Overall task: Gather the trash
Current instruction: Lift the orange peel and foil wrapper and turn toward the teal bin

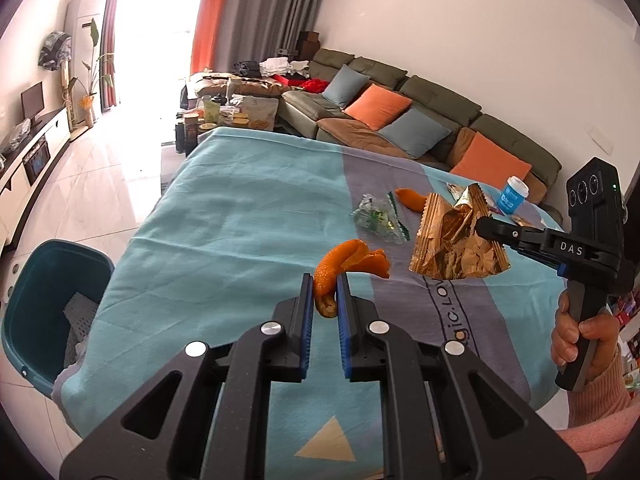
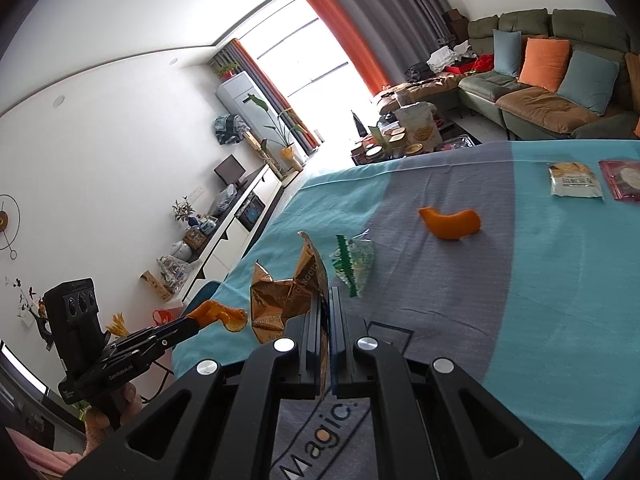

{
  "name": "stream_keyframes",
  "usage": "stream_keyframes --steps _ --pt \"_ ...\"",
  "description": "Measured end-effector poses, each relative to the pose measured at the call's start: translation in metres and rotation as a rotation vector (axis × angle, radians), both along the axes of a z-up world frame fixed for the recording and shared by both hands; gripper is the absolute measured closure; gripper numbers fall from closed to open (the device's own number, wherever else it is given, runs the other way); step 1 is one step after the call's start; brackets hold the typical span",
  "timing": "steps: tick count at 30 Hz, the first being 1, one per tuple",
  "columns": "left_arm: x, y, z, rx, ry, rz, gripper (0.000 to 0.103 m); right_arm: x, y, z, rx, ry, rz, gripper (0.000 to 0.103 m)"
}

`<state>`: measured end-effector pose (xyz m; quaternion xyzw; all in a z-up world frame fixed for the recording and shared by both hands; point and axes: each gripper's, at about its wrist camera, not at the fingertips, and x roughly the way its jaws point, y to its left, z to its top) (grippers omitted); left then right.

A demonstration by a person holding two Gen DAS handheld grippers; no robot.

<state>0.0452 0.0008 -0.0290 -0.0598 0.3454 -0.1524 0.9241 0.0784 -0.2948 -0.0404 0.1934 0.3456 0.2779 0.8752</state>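
My left gripper (image 1: 325,280) is shut on a curled orange peel (image 1: 352,266), held above the blue-and-grey tablecloth (image 1: 224,240). In the right wrist view the same peel (image 2: 224,314) hangs from the left gripper (image 2: 196,323) at lower left. A crumpled gold foil wrapper (image 2: 286,298) is pinched in my right gripper (image 2: 327,292); from the left wrist view that wrapper (image 1: 452,240) dangles off the right gripper (image 1: 482,226). A clear green-printed wrapper (image 1: 378,220) (image 2: 354,262) and a second orange peel (image 1: 412,199) (image 2: 450,222) lie on the cloth.
A teal bin (image 1: 44,304) stands on the floor left of the table. A blue-labelled cup (image 1: 512,196) sits near the far right edge. A white packet (image 2: 576,181) and a pink packet (image 2: 622,179) lie far right. A sofa (image 1: 400,120) runs behind the table.
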Motion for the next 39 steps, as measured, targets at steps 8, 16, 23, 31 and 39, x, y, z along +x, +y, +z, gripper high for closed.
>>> stream_keyframes --steps 8,16,23,31,39 --pt "-0.008 0.015 0.003 -0.007 -0.005 0.038 0.091 0.004 0.013 0.000 0.001 -0.001 0.031 0.101" --pt "-0.020 0.028 0.008 -0.013 -0.007 0.076 0.091 0.006 0.026 0.000 0.002 0.003 0.061 0.101" --pt "-0.025 0.041 0.011 -0.018 -0.009 0.108 0.091 0.008 0.038 0.000 0.003 0.006 0.089 0.101" --pt "-0.030 0.054 0.012 -0.023 -0.011 0.143 0.091 0.008 0.050 0.001 0.004 0.010 0.115 0.101" --pt "-0.033 0.068 0.011 -0.025 -0.009 0.176 0.091 0.009 0.064 0.002 0.008 0.013 0.143 0.101"
